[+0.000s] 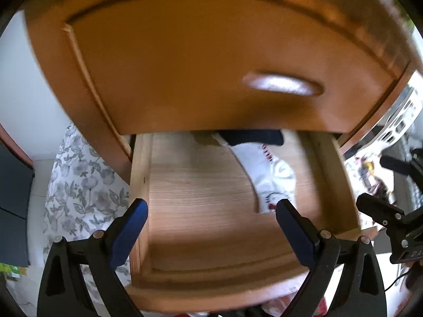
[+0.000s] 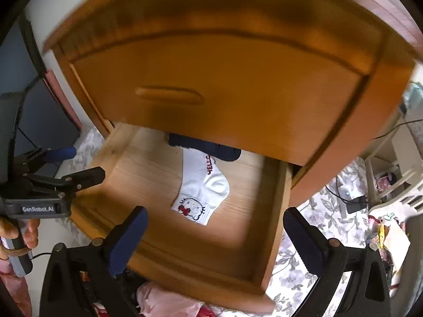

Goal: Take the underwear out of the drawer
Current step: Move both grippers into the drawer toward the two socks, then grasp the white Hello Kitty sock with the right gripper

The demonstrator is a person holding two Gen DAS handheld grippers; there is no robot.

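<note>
The lower wooden drawer point(image 1: 138, 171) point(image 2: 275, 211) is pulled out. In it lies a white garment with a red cartoon print point(image 1: 272, 174) point(image 2: 203, 192). Behind it, a navy garment point(image 1: 253, 136) point(image 2: 208, 149) is partly hidden under the shut upper drawer point(image 1: 198, 66) point(image 2: 224, 87). My left gripper point(image 1: 212, 211) point(image 2: 88, 161) hangs open over the drawer's left front, holding nothing, with a hand on its grip. My right gripper point(image 2: 215, 216) point(image 1: 370, 181) is open too and empty, above the drawer's front edge, short of the white garment.
The upper drawer front overhangs the back of the open drawer and carries an oval handle point(image 1: 283, 84) point(image 2: 169, 95). Floral fabric point(image 1: 79, 192) point(image 2: 325, 219) lies on both sides. Pink cloth point(image 2: 164, 301) sits below the drawer front. A cable and clutter point(image 2: 354, 200) lie at the right.
</note>
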